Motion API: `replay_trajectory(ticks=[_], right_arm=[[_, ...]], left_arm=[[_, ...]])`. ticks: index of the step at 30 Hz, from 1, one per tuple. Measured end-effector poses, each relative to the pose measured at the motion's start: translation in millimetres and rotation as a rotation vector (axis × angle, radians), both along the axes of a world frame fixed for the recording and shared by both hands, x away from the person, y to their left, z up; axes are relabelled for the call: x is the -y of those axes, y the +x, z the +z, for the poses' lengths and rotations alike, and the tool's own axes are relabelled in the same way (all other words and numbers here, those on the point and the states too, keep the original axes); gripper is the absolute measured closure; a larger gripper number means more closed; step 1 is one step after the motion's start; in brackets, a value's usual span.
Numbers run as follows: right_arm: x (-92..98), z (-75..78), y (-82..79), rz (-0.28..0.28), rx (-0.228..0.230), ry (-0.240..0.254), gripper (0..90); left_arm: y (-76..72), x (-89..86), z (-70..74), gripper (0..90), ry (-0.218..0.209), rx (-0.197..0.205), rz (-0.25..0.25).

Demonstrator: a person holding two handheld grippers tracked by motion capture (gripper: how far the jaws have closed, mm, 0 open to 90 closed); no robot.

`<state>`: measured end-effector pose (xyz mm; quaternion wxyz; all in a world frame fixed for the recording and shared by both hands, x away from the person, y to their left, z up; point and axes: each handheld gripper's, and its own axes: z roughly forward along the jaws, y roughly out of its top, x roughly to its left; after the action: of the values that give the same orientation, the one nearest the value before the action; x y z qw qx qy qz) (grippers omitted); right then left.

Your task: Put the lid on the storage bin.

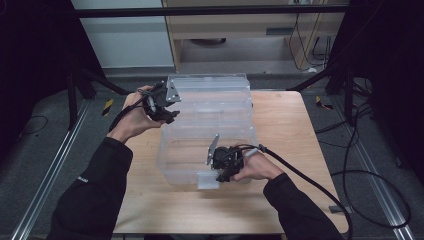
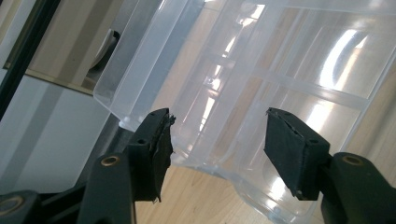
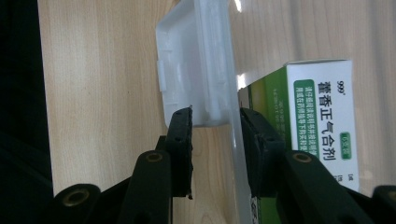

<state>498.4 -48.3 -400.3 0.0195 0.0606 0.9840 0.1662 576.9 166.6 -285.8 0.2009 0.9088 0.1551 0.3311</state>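
Dark curtains and a grey floor ring the wooden surface (image 1: 280, 150), on which a clear plastic storage box (image 1: 200, 155) stands near centre, its hinged lid (image 1: 210, 95) thrown back toward 12 o'clock.

Left gripper (image 1: 167, 112): at 10 o'clock of the box, beside the left end of the lid. In the left gripper view the jaws stand wide apart; the lid's edge (image 2: 243, 93) lies beyond the pads, nothing between them, no contact.

Right gripper (image 1: 227, 172): at the box's front wall, 6 o'clock. In the right gripper view the jaws are partly closed astride the wall, at the white latch tab (image 3: 196, 70). Left pad sits apart from the plastic by a thin gap; whether the right pad presses cannot be told. A green-and-white medicine carton (image 3: 322, 116) stands just behind the wall, inside the box.

Risks, judged:
- Lid is smooth and glossy; a shallow bite near its corner by the left jaws could slip off, letting the lid drop.
- Lifting the lid from one end may twist it and strain the hinge.
- If the right jaws only straddle the wall loosely, the light box may slide or tip on the surface as the lid swings.
- Right inner jaw sits near the carton and could pinch or nudge it.
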Motion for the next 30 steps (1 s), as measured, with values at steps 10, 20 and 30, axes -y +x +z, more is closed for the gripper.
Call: replay_trajectory(ticks=[10, 20, 30], right_arm=[[0.1, -0.1, -0.2, 0.003, 0.006, 0.002, 66.3], [0.0, -0.1, -0.6, 0.000, 0.005, 0.001, 66.3], [0.3, -0.1, -1.4, -0.006, 0.004, 0.003, 66.3]], left_arm=[[11.1, 9.4, -5.1, 40.4, 0.056, 0.007, -0.033], [19.4, 19.1, -11.3, 40.7, 0.126, 0.018, -0.066], [28.9, 28.5, -16.9, 42.3, 0.183, 0.024, -0.093]])
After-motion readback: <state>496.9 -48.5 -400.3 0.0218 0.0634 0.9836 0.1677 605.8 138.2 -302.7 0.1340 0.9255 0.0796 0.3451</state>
